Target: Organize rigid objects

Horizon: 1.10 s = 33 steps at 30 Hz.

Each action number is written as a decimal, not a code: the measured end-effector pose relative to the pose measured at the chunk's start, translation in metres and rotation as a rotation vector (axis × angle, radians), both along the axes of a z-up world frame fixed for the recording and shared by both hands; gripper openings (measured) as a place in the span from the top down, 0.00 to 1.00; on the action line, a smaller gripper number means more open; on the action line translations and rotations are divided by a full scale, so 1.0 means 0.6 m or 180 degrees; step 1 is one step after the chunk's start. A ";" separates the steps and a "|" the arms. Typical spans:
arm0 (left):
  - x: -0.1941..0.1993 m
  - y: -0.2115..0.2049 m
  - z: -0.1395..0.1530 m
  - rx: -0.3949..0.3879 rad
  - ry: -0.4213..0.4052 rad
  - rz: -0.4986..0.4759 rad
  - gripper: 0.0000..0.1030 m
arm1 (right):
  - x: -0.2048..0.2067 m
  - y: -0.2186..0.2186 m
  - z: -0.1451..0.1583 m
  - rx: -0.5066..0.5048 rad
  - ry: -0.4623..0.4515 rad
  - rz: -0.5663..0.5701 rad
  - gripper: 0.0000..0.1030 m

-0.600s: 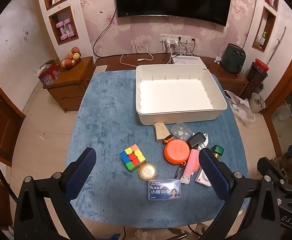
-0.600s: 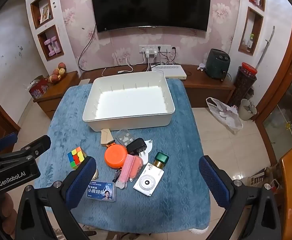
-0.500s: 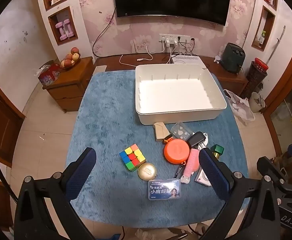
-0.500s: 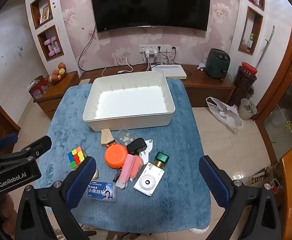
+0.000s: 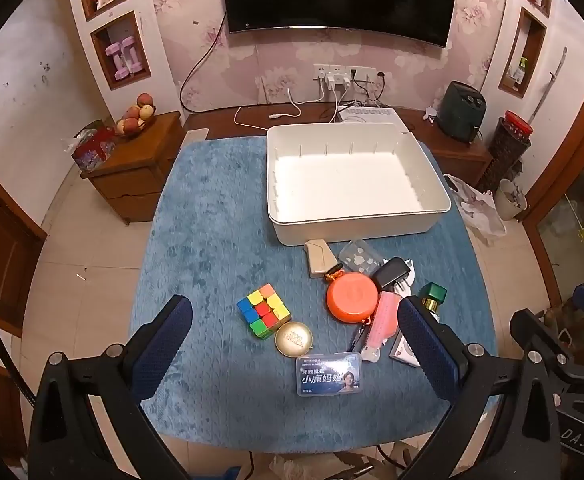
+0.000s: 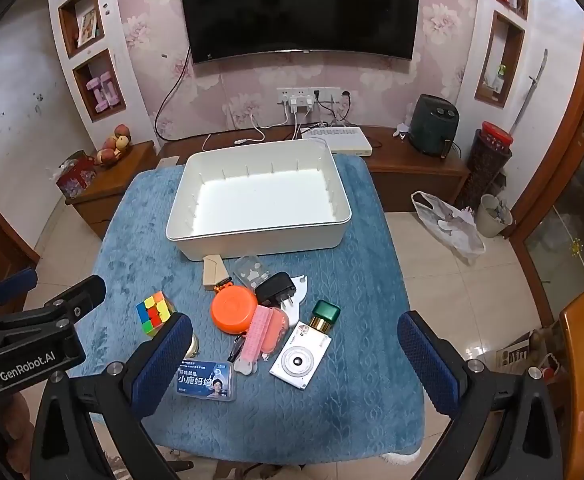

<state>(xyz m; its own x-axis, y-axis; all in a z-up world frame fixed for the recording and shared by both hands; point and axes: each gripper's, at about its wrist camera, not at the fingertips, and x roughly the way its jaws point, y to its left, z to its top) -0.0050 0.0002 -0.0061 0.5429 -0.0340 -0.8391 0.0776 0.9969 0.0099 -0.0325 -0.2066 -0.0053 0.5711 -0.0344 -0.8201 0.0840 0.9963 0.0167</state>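
Left gripper (image 5: 295, 336): hovering above the near edge of the table, its blue-padded fingers (image 5: 164, 344) spreading wide and gripping nothing; the Rubik's cube, gold tin and card case are showing in the gap between them.
Right gripper (image 6: 295, 360): hanging over the near right part of the table, fingers (image 6: 427, 360) standing wide apart and holding nothing.
Table (image 5: 212, 208): wearing a blue plush cover, with the objects lying on it.
White bin (image 5: 351, 180): sitting at the far side of the table, right of centre, holding nothing inside.
Rubik's cube (image 5: 264, 310): lying at the left of the cluster, touching the round gold tin (image 5: 293, 339) just near of it.
Card case (image 5: 329, 374): lying nearest, a blue printed card showing through the clear plastic.
Orange round box (image 6: 234, 309): sitting in the middle of the cluster, with a black charger plug (image 6: 276, 289) just to its right.
Beige block (image 6: 214, 270): lying just near the bin's front wall, beside a clear small case (image 6: 252, 272).
Pink comb (image 6: 258, 332): lying near the orange box, overlapping an orange-pink item beneath.
White compact camera (image 6: 300, 354): lying lens up at the near right of the cluster.
Green-capped bottle (image 6: 323, 314): lying just far of the camera, touching it.
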 end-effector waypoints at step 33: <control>0.003 -0.001 -0.010 -0.0001 0.0064 -0.0023 0.01 | 0.004 0.001 -0.007 -0.0006 0.0032 -0.0018 0.00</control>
<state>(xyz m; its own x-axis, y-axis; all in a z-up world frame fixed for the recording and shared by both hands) -0.0030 -0.0003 -0.0120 0.5258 -0.0381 -0.8498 0.0849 0.9964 0.0079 -0.0301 -0.2058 -0.0097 0.5626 -0.0393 -0.8258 0.0899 0.9959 0.0138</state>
